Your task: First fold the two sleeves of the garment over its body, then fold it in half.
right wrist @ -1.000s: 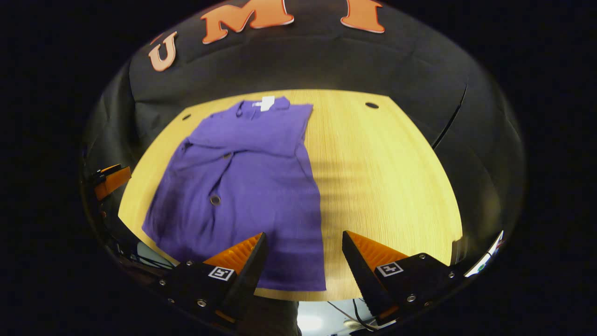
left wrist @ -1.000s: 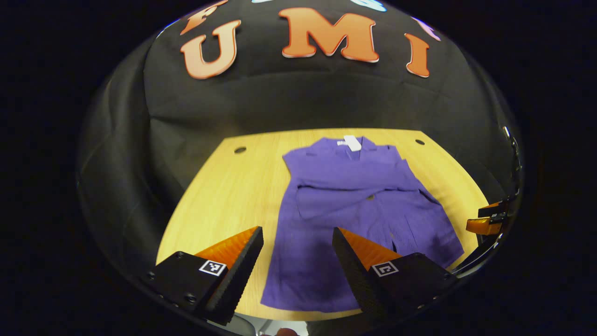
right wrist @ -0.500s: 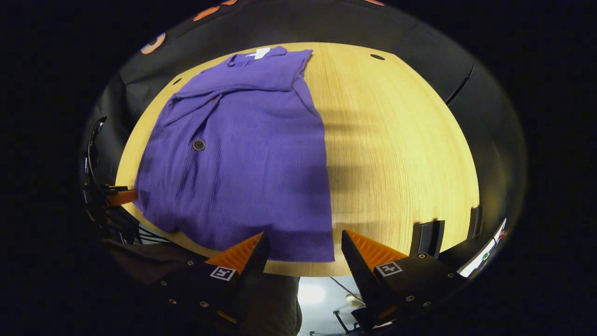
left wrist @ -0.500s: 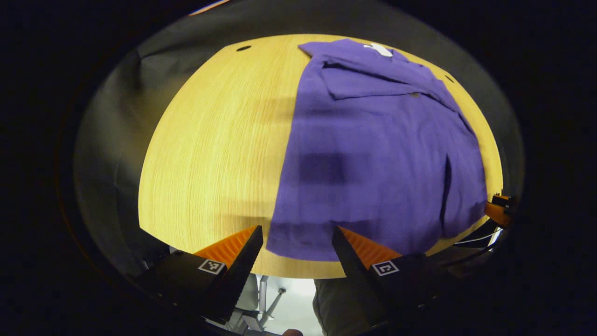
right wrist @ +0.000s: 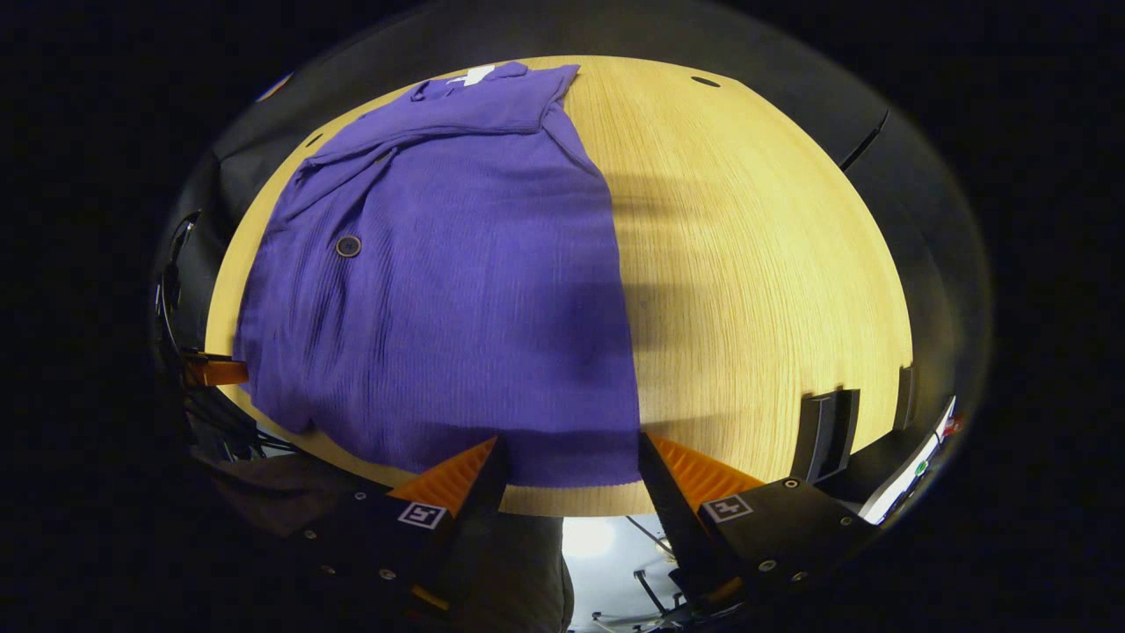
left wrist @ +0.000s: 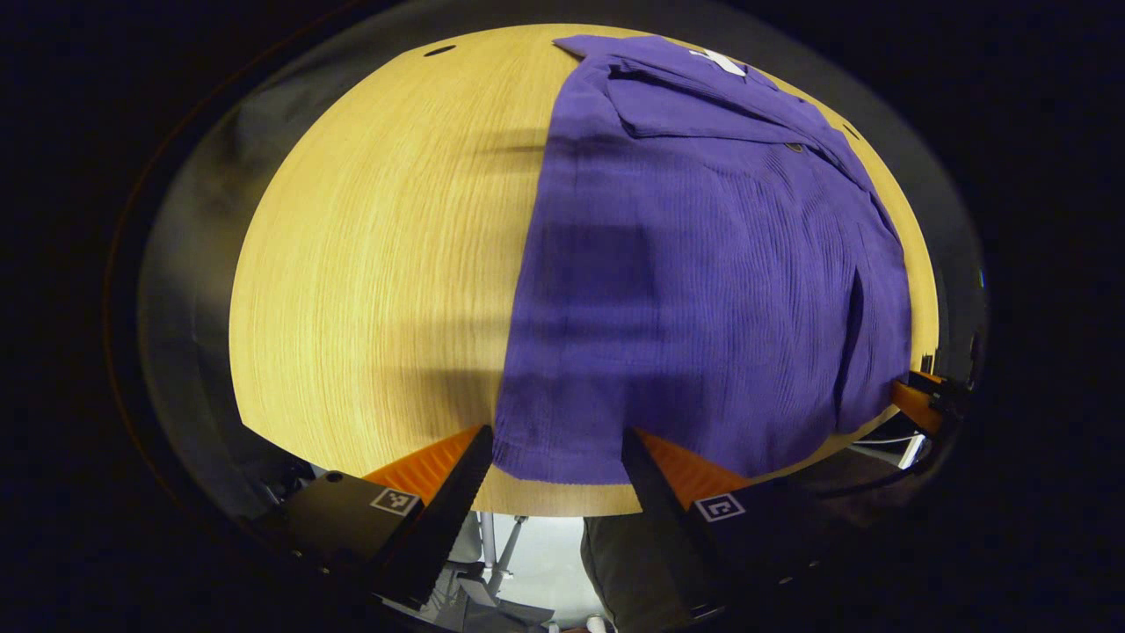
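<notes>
In the left gripper view, bare wooden table (left wrist: 369, 264) fills the left side, with a small round hole (left wrist: 439, 51) near its far edge and soft shadow bands across the grain. To the right lies the purple shirt (left wrist: 703, 264), flat on the table with both sleeves already folded over its body. A white neck label (left wrist: 721, 61) sits at the collar on the far side; its writing is too small to read. The left gripper (left wrist: 554, 453) is open, its fingers spread either side of the shirt's near left hem corner, not pressing it. At the far right edge the other gripper's tip shows beside the hem.

In the right gripper view, the shirt (right wrist: 457, 264) occupies the left, a dark button (right wrist: 348, 246) on its front. The right gripper (right wrist: 569, 462) is open, straddling the near right hem corner at the table (right wrist: 773, 264) edge. Further right stands a dark bracket (right wrist: 824, 435) at the table rim. Black cloth walls the booth behind.
</notes>
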### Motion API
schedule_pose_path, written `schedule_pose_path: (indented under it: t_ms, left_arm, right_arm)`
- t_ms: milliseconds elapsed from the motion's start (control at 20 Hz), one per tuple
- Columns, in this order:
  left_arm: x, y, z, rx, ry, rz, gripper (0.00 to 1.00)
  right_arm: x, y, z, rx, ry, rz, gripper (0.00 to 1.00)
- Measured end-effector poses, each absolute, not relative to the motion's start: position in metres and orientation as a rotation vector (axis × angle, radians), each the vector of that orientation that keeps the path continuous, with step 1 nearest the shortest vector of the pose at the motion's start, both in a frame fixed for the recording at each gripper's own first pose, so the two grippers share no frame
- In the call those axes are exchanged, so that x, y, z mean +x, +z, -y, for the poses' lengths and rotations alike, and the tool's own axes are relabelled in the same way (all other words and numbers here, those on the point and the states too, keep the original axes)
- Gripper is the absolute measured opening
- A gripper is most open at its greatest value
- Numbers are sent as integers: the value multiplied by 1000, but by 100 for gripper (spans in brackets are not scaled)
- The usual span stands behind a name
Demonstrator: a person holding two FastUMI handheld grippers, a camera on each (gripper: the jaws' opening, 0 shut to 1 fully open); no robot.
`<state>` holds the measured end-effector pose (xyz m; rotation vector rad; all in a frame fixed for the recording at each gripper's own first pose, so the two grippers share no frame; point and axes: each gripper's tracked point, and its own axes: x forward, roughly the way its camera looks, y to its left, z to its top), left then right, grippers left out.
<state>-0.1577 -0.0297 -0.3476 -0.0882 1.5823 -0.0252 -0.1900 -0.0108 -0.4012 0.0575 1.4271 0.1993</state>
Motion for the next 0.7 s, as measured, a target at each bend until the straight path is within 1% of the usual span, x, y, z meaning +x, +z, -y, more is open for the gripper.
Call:
schedule_pose_path:
  t_ms: [50, 100, 150, 200, 250, 300, 350, 400, 450, 500, 550, 600, 700]
  left_arm:
    - [-154, -347, 45, -91, -26, -1597, 94]
    - [-149, -346, 66, -97, -23, -1612, 77]
    - [-145, -346, 86, -103, -26, -1624, 64]
    - [-143, -360, 68, -118, -27, -1632, 51]
    - [-135, -343, 67, -129, -35, -1629, 37]
    - [-152, -345, 97, -111, -64, -1629, 22]
    - [-145, -349, 99, -102, -101, -1631, 22]
    - [-144, -350, 100, -124, -101, -1638, 22]
    - [-144, -349, 99, -140, -115, -1646, 14]
    - [-143, -350, 99, -156, -109, -1652, 14]
    - [-145, -348, 98, -169, -103, -1664, 11]
    - [-144, -348, 97, -160, -108, -1670, 10]
    - [-144, -338, 96, -130, -108, -1671, 10]
  right_arm:
    - [-191, -403, 7, 59, 208, -1439, 87]
    - [-191, -402, 3, 57, 222, -1450, 68]
    - [-192, -402, 0, 52, 246, -1462, 57]
    - [-192, -400, 0, 52, 266, -1469, 50]
    - [-190, -401, -1, 80, 270, -1472, 42]
    - [-188, -401, -3, 150, 259, -1479, 28]
    - [-186, -402, -4, 208, 237, -1488, 22]
    - [-183, -402, -6, 275, 212, -1502, 13]
    - [-181, -401, -7, 301, 203, -1503, 10]
    - [-180, -400, -8, 303, 203, -1501, 8]
    - [-179, -399, -8, 295, 199, -1496, 6]
    - [-180, -398, -9, 301, 196, -1495, 5]
    - [-166, -374, -22, 388, 223, -1454, 5]
